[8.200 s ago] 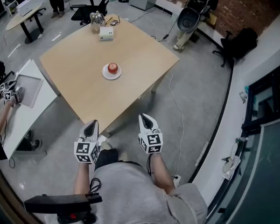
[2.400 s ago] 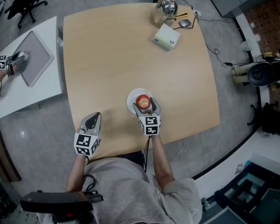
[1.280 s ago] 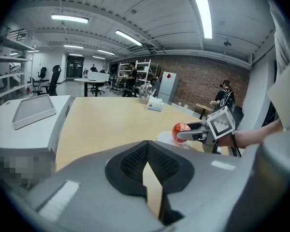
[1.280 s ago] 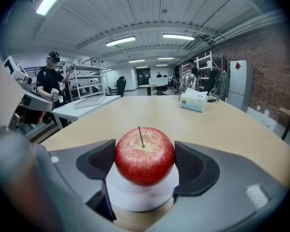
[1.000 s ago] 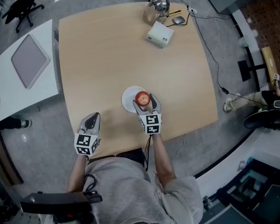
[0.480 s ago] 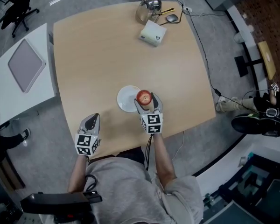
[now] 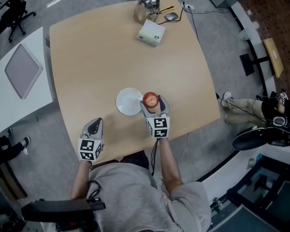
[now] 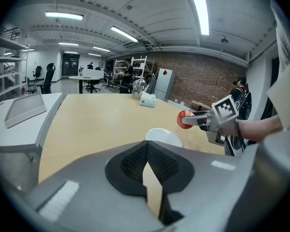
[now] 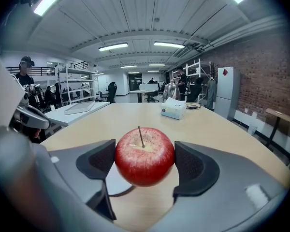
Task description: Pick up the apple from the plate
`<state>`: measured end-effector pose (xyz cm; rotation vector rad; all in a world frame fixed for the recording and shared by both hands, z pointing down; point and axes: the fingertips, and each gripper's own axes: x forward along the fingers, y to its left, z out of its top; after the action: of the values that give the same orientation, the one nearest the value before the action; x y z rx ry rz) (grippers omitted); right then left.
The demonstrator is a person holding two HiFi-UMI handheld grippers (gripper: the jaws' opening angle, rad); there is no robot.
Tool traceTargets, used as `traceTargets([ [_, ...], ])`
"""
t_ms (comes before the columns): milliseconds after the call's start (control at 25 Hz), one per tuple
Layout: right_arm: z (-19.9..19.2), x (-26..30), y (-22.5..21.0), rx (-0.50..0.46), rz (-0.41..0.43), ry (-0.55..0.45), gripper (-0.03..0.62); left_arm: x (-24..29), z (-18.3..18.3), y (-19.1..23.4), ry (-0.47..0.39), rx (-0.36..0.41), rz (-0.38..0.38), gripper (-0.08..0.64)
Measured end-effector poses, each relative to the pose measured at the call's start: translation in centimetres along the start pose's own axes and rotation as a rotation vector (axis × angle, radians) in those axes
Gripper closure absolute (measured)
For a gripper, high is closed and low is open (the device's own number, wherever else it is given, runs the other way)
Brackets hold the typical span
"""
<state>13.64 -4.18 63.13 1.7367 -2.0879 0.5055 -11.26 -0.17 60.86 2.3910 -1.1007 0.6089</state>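
Note:
A red apple (image 7: 150,99) with a thin stem hangs in the air, and my right gripper (image 7: 153,105) is shut on it. In the right gripper view the apple (image 9: 144,155) fills the gap between both pads, upright, above the tabletop. The white plate (image 7: 129,101) lies bare on the wooden table (image 7: 116,52), just left of the apple; it also shows as a white plate (image 8: 164,137) in the left gripper view. My left gripper (image 7: 93,127) hovers at the table's near edge, left of the plate, shut and holding nothing.
A white box (image 7: 151,33), a glass kettle (image 7: 143,4) and a mouse (image 7: 171,16) sit at the table's far side. A white side desk with a grey tablet (image 7: 22,70) stands to the left. Cables trail on the floor to the right.
My right gripper closed on the apple on the plate, then lifted it and carried it slightly right, off the plate. The left gripper stayed put.

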Motion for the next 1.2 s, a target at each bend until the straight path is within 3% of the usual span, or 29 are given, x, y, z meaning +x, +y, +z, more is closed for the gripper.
traceTargets([
  [560,1.1,0.2,-3.3,0.005,-0.026,-0.007,0.207,1.3,0.8,-1.0,-0.008,-0.006,0.011,0.540],
  [1200,2.1,2.1,-5.6,-0.017,0.008,0.000,0.207,3.2,1.8,-2.2,-0.013,-0.052,0.035,0.540],
])
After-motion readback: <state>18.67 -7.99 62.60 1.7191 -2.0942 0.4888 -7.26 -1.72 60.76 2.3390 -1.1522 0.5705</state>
